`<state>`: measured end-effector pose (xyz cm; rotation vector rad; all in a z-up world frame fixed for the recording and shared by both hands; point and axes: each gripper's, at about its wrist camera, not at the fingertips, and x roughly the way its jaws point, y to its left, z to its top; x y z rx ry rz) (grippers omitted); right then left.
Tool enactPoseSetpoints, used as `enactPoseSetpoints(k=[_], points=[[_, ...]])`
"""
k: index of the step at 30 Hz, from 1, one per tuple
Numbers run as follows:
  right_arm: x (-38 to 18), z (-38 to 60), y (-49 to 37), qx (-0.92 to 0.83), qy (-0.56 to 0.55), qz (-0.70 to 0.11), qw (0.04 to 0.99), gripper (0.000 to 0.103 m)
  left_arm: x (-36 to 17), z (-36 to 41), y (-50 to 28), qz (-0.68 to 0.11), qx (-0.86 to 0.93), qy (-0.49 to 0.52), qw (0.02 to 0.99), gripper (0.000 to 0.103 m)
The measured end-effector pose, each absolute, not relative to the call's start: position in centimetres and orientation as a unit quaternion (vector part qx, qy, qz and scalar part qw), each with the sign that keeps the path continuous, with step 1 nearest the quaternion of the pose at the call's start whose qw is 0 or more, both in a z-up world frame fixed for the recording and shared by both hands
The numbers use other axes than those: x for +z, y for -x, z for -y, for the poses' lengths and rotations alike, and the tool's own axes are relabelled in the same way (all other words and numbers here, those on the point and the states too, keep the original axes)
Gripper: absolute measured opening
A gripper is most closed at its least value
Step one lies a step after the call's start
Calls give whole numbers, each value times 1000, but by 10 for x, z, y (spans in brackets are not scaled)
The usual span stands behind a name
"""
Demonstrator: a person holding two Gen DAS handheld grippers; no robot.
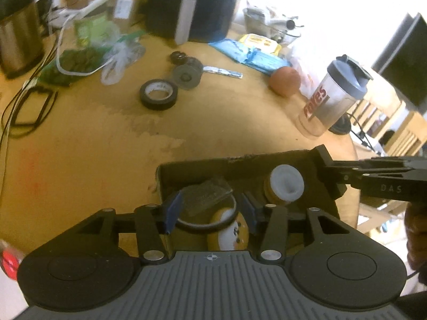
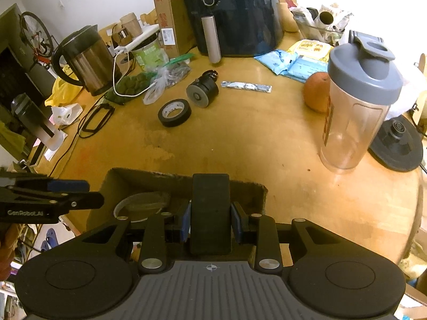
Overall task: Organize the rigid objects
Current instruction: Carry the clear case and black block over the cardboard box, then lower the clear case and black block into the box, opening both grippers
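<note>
The right gripper [image 2: 210,222] clamps the dark felt box's [image 2: 186,180] flap; the left gripper [image 1: 210,210] hangs parted, empty — a tug could tip the box.

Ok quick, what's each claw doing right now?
Left claw: open over the black box, holding nothing.
Right claw: closed on a flat black block.

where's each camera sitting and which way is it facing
Left wrist: on the left tool, angled down into a dark box; its blue pads stand open; the right tool enters at right.
Right wrist: on the right tool, angled down, pads shut on a black flat block; the left tool enters at left.
Shared: box, black tape roll, shaker bottle, air fryer.
</note>
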<state>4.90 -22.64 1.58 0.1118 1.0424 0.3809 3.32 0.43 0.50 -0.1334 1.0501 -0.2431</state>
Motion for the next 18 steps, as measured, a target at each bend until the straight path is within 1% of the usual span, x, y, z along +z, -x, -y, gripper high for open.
enactPoseSetpoints(k=[18], points=[[25,198,-42,212,-60,-493,842,34,3,3,13,-495,-106,90,858,48]])
